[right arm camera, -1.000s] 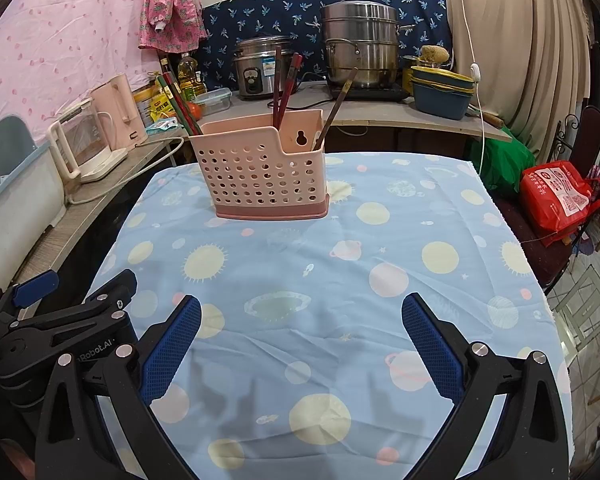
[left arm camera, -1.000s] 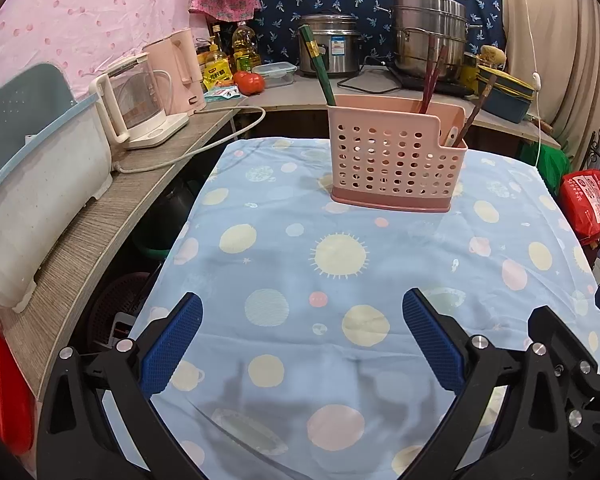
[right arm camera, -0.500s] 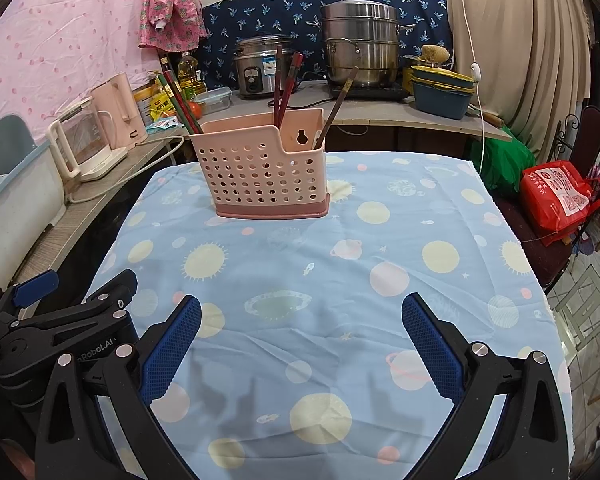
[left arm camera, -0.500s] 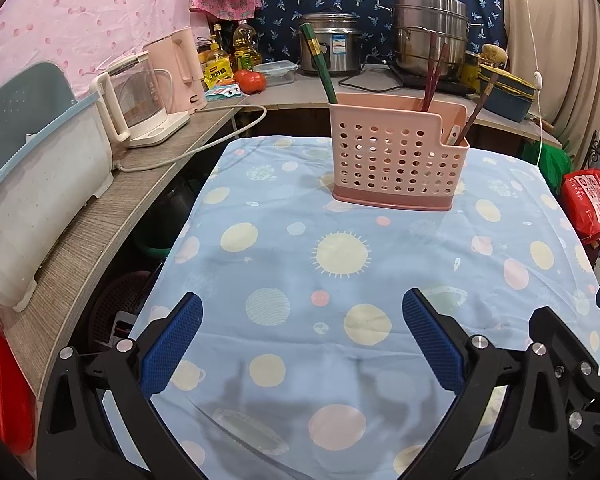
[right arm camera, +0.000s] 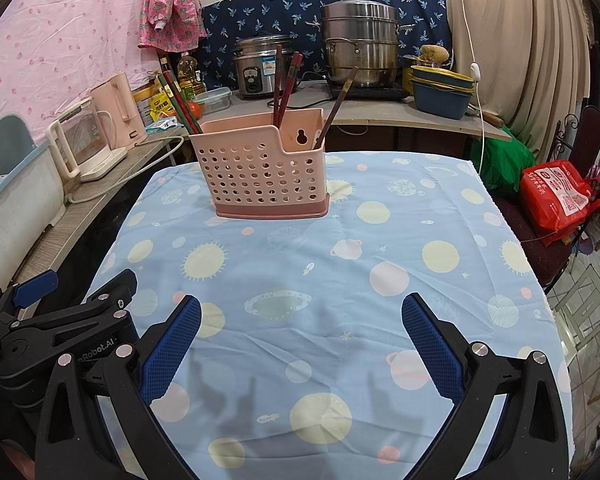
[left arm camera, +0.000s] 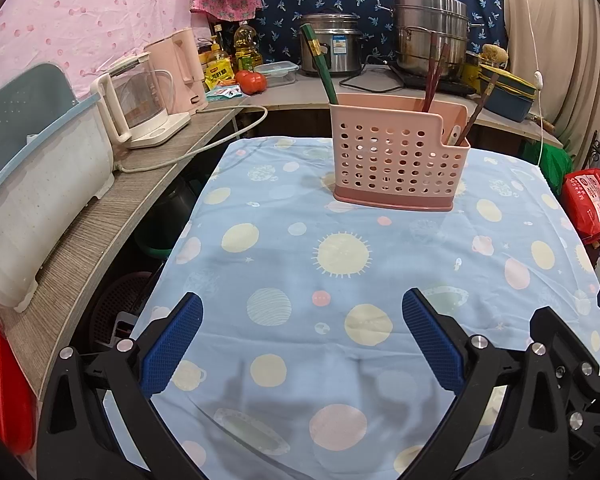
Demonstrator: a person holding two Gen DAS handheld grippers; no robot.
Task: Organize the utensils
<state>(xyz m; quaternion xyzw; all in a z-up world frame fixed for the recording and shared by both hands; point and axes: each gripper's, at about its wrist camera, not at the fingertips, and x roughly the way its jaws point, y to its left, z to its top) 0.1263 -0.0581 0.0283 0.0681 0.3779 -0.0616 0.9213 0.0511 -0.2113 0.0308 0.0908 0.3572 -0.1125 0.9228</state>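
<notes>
A pink perforated utensil holder [left arm camera: 398, 156] stood upright on a table under a blue planet-print cloth [left arm camera: 340, 280]. A green utensil [left arm camera: 320, 68] leaned in its left end, dark red chopsticks [left arm camera: 434, 76] in the middle, and a brown-handled utensil [left arm camera: 480, 100] at the right. In the foreground, the left gripper [left arm camera: 302, 316] hung above the cloth, its 2 blue pads [left arm camera: 172, 344] spread wide with nothing between them.

"Robot.AI" lettering on left hand-held gripper [right arm camera: 36, 300], other labels too small to read
</notes>
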